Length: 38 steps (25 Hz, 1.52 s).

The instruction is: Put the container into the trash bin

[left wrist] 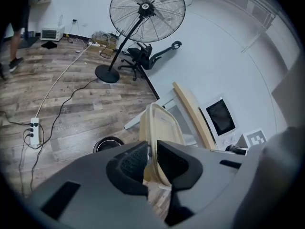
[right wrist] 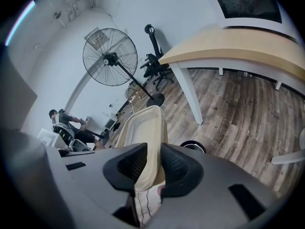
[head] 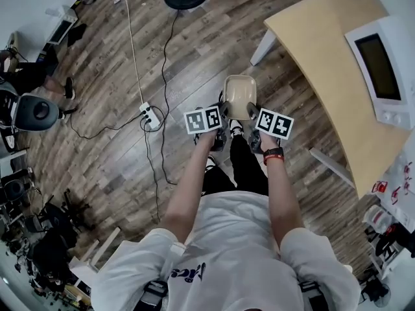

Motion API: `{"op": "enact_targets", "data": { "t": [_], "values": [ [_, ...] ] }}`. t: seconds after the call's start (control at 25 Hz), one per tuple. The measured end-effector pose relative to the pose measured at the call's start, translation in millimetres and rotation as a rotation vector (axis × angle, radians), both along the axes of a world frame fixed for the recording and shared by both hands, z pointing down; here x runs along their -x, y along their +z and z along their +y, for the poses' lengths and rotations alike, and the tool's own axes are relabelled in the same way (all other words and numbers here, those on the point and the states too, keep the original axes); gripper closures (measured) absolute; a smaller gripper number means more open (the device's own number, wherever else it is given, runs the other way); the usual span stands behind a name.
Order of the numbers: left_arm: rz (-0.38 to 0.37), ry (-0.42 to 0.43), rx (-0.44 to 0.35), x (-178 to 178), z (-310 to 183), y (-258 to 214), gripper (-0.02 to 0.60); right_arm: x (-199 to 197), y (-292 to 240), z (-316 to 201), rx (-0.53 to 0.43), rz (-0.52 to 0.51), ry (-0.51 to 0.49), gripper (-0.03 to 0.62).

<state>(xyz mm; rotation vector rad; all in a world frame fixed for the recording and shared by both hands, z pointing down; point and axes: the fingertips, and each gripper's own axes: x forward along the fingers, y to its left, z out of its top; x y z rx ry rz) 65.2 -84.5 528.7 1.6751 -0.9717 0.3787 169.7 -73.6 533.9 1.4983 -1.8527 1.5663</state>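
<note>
A beige plastic container [head: 239, 96] hangs over the wooden floor in front of the person, held between both grippers. My left gripper [head: 225, 110] is shut on its left rim, and in the left gripper view the jaws [left wrist: 151, 159] pinch the thin edge of the container [left wrist: 159, 125]. My right gripper [head: 253, 111] is shut on the right rim, and the container [right wrist: 140, 128] rises between the pads [right wrist: 153, 163] in the right gripper view. A round dark trash bin [left wrist: 108, 143] stands on the floor just below and beyond the container, and it shows as the bin [right wrist: 193, 146] in the right gripper view. The head view hides it.
A light wooden table [head: 324, 63] with a white microwave [head: 382, 63] stands at the right, its white leg [right wrist: 189, 92] close to the bin. A power strip [head: 150, 116] and cables lie on the floor at the left. A standing fan [left wrist: 147, 13] and an office chair [left wrist: 143, 56] stand further off.
</note>
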Motion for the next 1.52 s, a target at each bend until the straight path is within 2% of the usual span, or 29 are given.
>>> {"op": "enact_targets", "data": {
  "t": [0.56, 1.2, 1.52],
  "values": [
    [-0.027, 0.036, 0.076, -1, -7, 90, 0.507, 0, 92, -4, 0.098, -0.021, 0.021, 0.484],
    [-0.04, 0.055, 0.169, -11, 5, 206, 0.506, -9, 207, 8, 0.212, -0.017, 0.0, 0.484],
    [-0.032, 0.018, 0.232, 2, 12, 270, 0.506, 2, 269, 12, 0.277, -0.009, -0.037, 0.484]
  ]
}}
